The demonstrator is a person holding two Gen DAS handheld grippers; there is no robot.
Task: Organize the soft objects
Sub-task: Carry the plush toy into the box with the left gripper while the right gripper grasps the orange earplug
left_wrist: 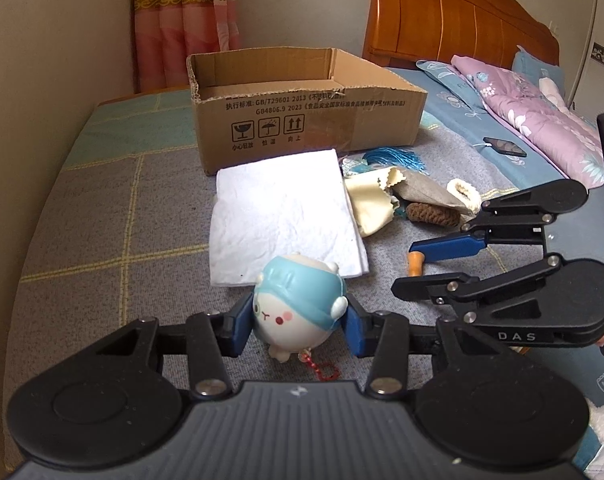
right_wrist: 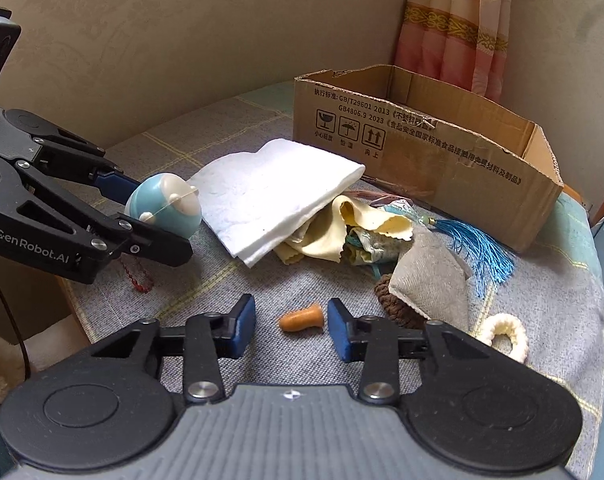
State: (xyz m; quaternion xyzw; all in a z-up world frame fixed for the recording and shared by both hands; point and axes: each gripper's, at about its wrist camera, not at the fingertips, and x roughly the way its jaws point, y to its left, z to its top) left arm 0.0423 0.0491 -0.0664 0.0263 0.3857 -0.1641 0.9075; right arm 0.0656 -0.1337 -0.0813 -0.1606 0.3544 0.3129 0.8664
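Note:
My left gripper (left_wrist: 297, 326) is shut on a round white toy with a blue cap (left_wrist: 297, 304), held just above the grey checked bed cover; it also shows in the right wrist view (right_wrist: 165, 204). My right gripper (right_wrist: 291, 326) is open and low over the cover, its blue pads on either side of a small orange piece (right_wrist: 302, 320). An open cardboard box (left_wrist: 302, 108) stands behind. A folded white cloth (left_wrist: 285, 216) lies in front of it. Beside it lie a cream cloth (right_wrist: 342, 228), a grey pouch (right_wrist: 430, 276), a blue tassel (right_wrist: 478, 244) and a brown knitted piece (left_wrist: 434, 214).
A cream knitted ring (right_wrist: 510, 336) lies right of my right gripper. A phone (left_wrist: 504, 147) and a purple quilt (left_wrist: 534, 116) lie on the bed's right side. A wooden headboard (left_wrist: 454, 16) and a pink curtain (left_wrist: 181, 20) stand behind. A wall runs along the left.

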